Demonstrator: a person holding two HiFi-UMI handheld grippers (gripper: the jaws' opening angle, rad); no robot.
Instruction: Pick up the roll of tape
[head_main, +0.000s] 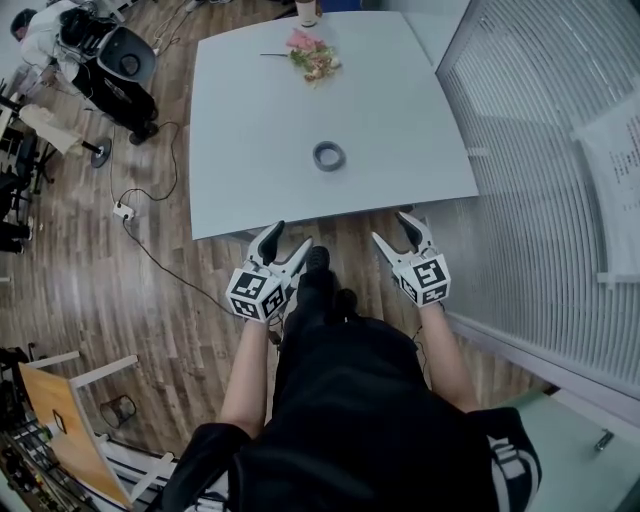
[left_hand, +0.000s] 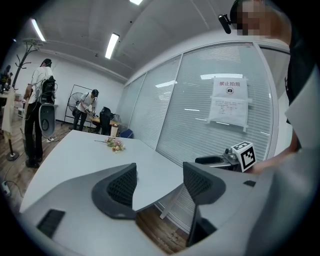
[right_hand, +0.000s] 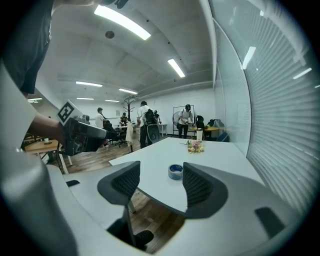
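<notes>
a: roll of tape (head_main: 329, 156). where is it, how does it lie?
b: flat on the white desk (head_main: 250, 150), about mid-desk, somewhat toward the near edge. well apart from the flowers (head_main: 314, 58) at the far end. nothing touches it.
a: axis?
b: hole faces up, so the axis stands upright. round ring, no long side to line up with. any approach angle looks equal.
a: tongs?
b: right tongs (head_main: 394, 228) spread, empty, short of the near desk edge. the roll shows far off through their gap. left tongs (head_main: 288, 238) spread too, empty, also short of the edge.
a: best way in?
b: i'd reach with the right, stay wide and come down over the roll. one jaw in the hole, one outside, then pinch the wall. a level shove would likely skid it.
</notes>
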